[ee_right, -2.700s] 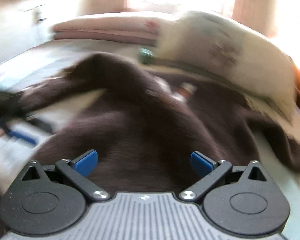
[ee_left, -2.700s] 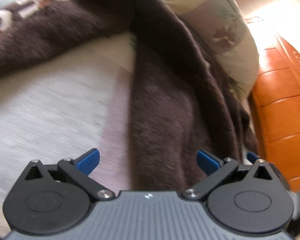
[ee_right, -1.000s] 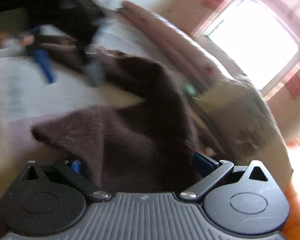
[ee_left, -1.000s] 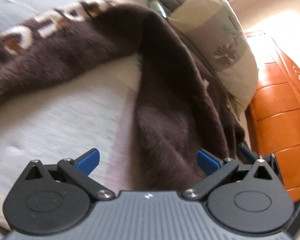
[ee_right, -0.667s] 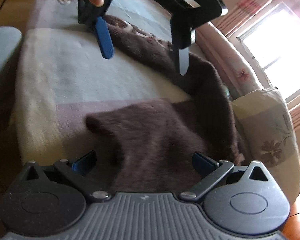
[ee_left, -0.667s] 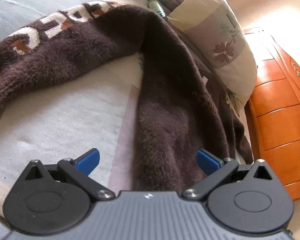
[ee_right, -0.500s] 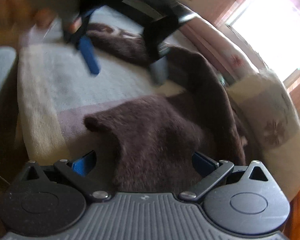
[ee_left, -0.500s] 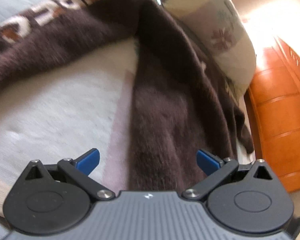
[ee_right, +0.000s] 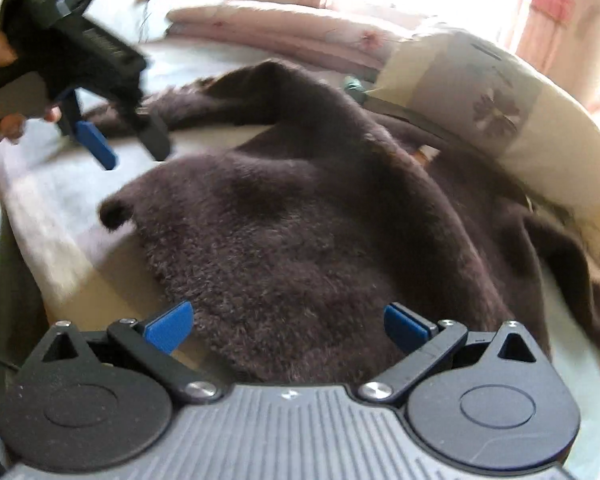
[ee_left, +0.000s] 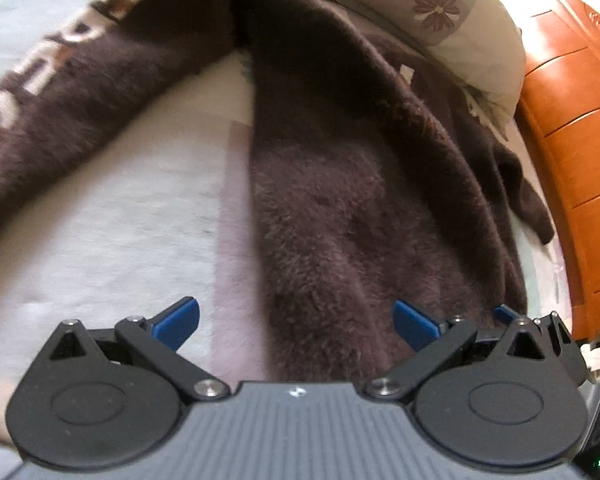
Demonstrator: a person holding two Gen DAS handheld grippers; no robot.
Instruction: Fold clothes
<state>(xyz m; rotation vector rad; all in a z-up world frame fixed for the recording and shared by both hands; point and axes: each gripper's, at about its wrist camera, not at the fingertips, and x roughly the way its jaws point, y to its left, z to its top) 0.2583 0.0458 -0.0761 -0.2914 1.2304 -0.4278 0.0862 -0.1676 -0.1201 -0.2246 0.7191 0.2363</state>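
A fuzzy brown sweater [ee_left: 340, 200] lies spread on a bed w/ a pale sheet [ee_left: 112, 240]. In the left wrist view one part runs from 12 o'clock down to 6, its left edge a near-straight line from centre to the bottom; a second part w/ white and orange lettering [ee_left: 64, 44] sweeps off toward 9–10 o'clock. Bare sheet fills the wedge btwn those two parts, from centre out to 8 o'clock: that is the open room. At 1 o'clock a floral pillow [ee_left: 452, 12] presses against the sweater's far edge; at 3 o'clock an orange wooden cabinet [ee_left: 572, 152] stands just beside the bed, and a dark flap of the sweater reaches toward it. Left gripper [ee_left: 296, 322]: jaws spread wide, blue pads apart, nothing btwn them clamped; the left pad sits over sheet, the right pad over the sweater. Contact w/ fabric can't be told. In the right wrist view the sweater [ee_right: 320, 220] bulks from centre to 6 o'clock, w/ a rounded edge poking out at 9 o'clock over sheet [ee_right: 48, 216]. Pillow [ee_right: 500, 120] at 2 o'clock, folded pink bedding [ee_right: 284, 36] at 12. Right gripper [ee_right: 288, 326]: jaws wide apart, holding nothing, sweater lying btwn and ahead of the pads. The left gripper [ee_right: 132, 144] shows at 10 o'clock, blurred, over the sheet near the sweater's far part.
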